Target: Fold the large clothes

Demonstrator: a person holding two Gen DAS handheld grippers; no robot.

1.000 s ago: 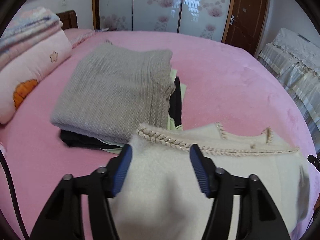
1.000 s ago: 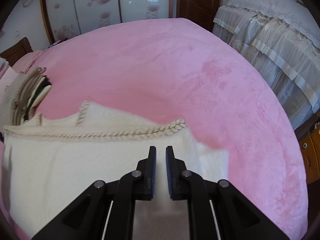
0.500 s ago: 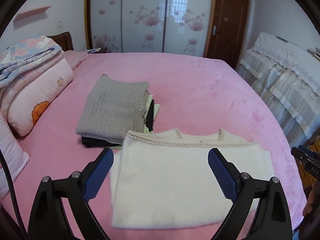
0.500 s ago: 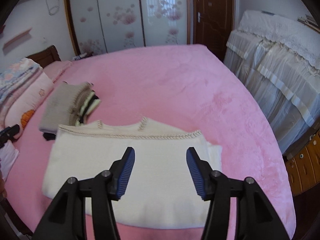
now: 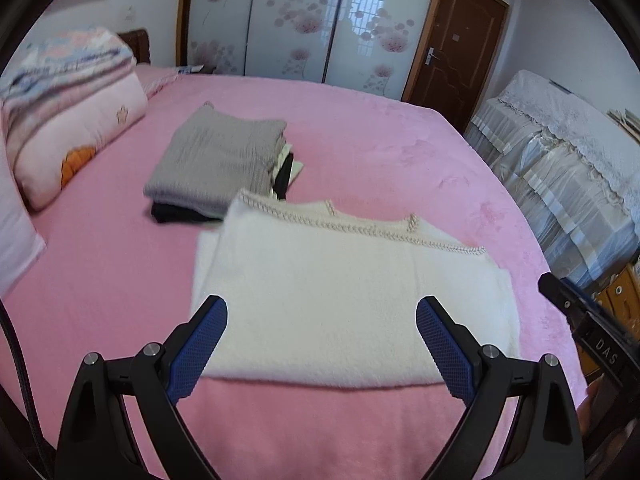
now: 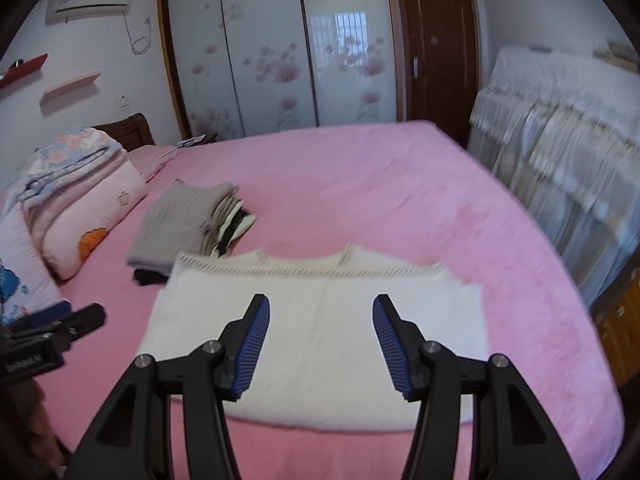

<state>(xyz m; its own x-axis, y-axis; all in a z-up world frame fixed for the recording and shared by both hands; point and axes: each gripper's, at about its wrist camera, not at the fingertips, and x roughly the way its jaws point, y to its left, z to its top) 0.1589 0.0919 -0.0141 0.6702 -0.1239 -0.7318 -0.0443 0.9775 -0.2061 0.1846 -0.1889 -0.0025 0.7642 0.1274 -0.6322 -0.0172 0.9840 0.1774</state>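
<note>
The cream sweater (image 5: 344, 300) lies folded into a flat rectangle on the pink bed (image 5: 380, 152), its braided neckline trim along the far edge and its near fold toward the cameras.

The left tongs (image 5: 322, 344) are released, their 2 blue pads spread wide, with nothing between them. They hang above the near edge of the sweater, clear of the fabric, so that the folded piece shows through the gap and stretches away ahead of them.

The right tongs (image 6: 320, 346) are also released, their jaws parted less widely and empty. They too hover over the near half of the sweater without touching it, and the sweater (image 6: 320, 332) fills the space ahead between the pads.

Just beyond the sweater's far left corner sits a stack of folded clothes (image 5: 220, 160), a grey knit on top with dark and pale pieces under it; the sweater's corner comes close against the stack. Pillows and folded bedding (image 5: 68, 112) lie at the left side of the bed. In the left wrist view the right tongs show at the right edge.
</note>
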